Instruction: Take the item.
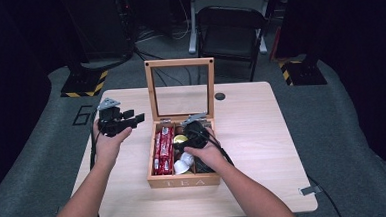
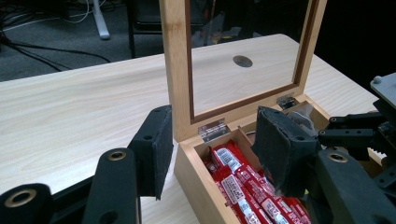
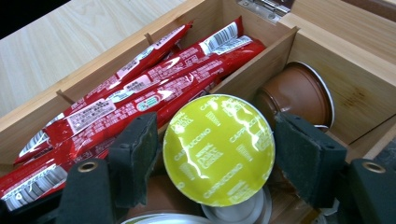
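High view: the right tool (image 1: 188, 139) dips into the middle compartment of the tea box (image 1: 184, 180) on the counter (image 1: 262, 135); the left tool (image 1: 124, 119) waits well left (jaws parted, empty). Right gripper view: the yellow capsule (image 3: 218, 148) lies foil-up, dead ahead between the spread jaws, pads not pressing.

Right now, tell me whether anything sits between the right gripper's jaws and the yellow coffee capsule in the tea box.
Nothing visible does. The right gripper straddles the yellow capsule with small gaps on both sides; the brown capsule lies behind it and the red sachets in the next compartment.
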Available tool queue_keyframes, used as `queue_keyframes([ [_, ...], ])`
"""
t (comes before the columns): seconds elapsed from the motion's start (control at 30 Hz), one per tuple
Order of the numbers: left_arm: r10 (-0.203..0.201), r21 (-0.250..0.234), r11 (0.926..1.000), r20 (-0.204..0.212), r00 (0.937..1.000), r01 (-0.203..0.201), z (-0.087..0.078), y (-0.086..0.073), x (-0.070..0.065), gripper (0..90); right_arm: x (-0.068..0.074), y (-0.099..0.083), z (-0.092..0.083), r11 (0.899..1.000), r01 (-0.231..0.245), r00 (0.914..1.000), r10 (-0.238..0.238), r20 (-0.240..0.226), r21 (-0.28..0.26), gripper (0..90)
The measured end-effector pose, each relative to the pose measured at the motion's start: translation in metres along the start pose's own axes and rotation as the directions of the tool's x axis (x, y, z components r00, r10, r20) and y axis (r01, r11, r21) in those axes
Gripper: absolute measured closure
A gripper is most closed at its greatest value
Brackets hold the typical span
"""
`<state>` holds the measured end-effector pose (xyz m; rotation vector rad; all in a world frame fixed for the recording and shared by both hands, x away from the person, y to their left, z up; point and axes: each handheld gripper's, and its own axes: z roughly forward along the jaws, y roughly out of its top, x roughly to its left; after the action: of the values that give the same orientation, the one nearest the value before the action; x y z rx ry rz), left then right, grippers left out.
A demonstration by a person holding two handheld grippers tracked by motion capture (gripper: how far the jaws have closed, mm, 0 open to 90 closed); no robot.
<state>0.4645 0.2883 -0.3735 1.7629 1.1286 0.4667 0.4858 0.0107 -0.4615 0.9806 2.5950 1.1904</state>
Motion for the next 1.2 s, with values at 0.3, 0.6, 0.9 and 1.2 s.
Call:
queue_keyframes([
  [0.3, 0.002, -0.003, 1.0000, -0.004, 1.0000, -0.002, -0.0003, 0.0002, 0.0004, 47.1, 0.0006, -0.0002, -0.0007, 1.000, 0.004, 0.9999, -0.004, -0.010, 0.007, 31.2],
  [0.6, 0.002, -0.001, 1.0000, -0.006, 1.0000, -0.002, -0.0016, 0.0004, 0.0004, 47.3, 0.0017, -0.0001, -0.0008, 1.000, 0.020, 0.9998, -0.020, 0.000, 0.007, 35.0],
  [0.9, 0.006, 0.000, 1.0000, -0.005, 1.0000, -0.006, -0.0013, 0.0006, 0.0004, 47.6, 0.0032, 0.0003, -0.0011, 0.999, 0.033, 0.9992, -0.034, 0.021, 0.007, 37.0],
  [1.2, 0.005, -0.001, 1.0000, -0.007, 1.0000, -0.005, -0.0012, 0.0010, 0.0003, 47.7, 0.0048, 0.0015, -0.0052, 0.999, 0.045, 0.9988, -0.044, 0.022, -0.014, 37.1],
])
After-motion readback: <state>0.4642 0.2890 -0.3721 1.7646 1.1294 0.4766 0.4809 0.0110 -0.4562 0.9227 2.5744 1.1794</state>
